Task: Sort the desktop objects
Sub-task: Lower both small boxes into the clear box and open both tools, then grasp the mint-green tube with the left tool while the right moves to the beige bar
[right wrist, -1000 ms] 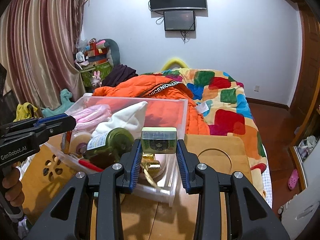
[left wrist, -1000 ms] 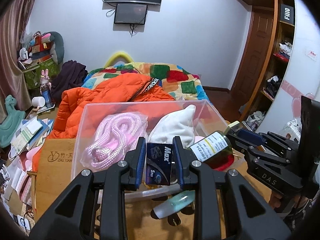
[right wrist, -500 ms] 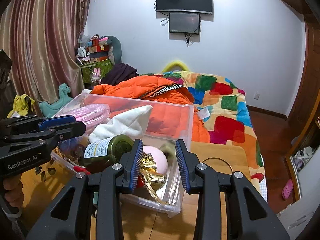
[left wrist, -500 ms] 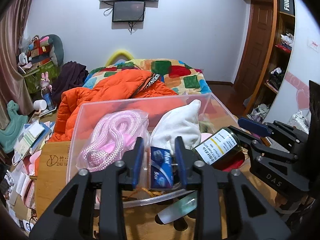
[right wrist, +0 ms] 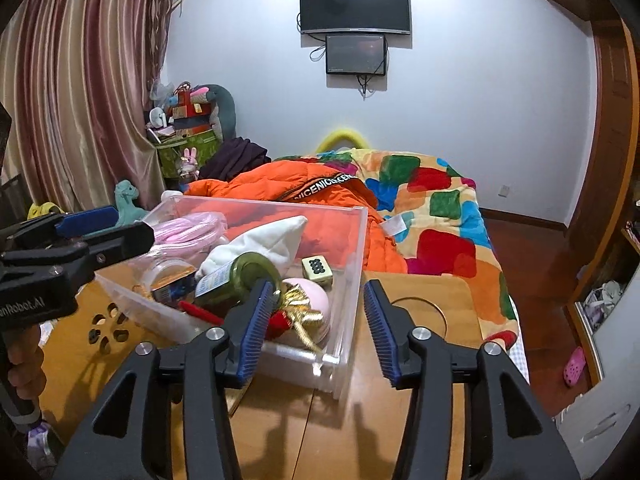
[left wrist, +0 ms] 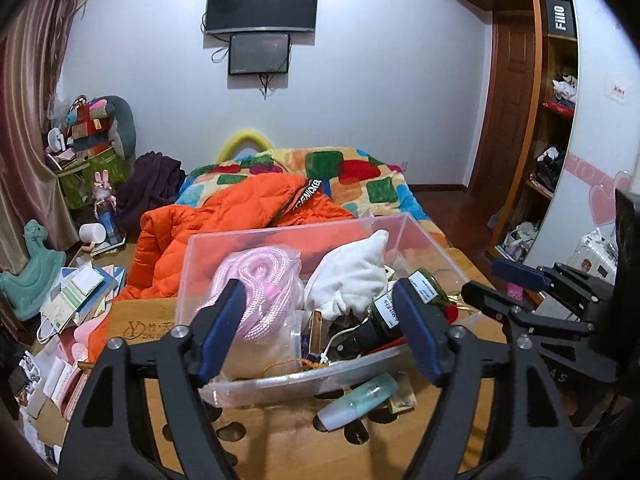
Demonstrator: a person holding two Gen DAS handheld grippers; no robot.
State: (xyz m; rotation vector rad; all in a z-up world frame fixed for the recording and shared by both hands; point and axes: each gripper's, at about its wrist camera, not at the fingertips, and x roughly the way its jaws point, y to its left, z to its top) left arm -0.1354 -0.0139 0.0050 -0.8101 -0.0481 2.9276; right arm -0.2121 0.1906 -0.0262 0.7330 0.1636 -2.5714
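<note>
Nearest, left gripper (left wrist: 320, 330) spread wide, nothing between the blue pads, poised over the near wall of the clear plastic bin (left wrist: 280, 380). Right gripper (right wrist: 316, 324) likewise parted and empty-handed, straddling the bin's near right corner. Just before the bin on the wooden table (right wrist: 300, 432), a pale green tube (left wrist: 360, 398) lying on its side, touching a small tan packet (left wrist: 404, 398).

Inside the bin, at the near edge: gold ribbon (right wrist: 304, 312) beside a red item, resting against a pink rounded object (right wrist: 316, 300). Further in, a dark green jar (right wrist: 240, 276) tipped on its side, white label showing, leaning on a white cloth (right wrist: 264, 240). Left of the jar, a small blue packet (right wrist: 174, 290) under a roll of clear tape (right wrist: 170, 266). At the far left, a bagged coil of pink rope (left wrist: 256, 284). Near the right wall, a cream mahjong tile (right wrist: 317, 270) with a green dot pattern, set on the bin floor, apart from the jar.

Beyond the bin, an orange puffer jacket (left wrist: 224, 220) heaped against its far wall, on a bed with a colourful patchwork quilt (right wrist: 440, 204). On the back wall, two dark screens (right wrist: 355, 8), one above the other.
</note>
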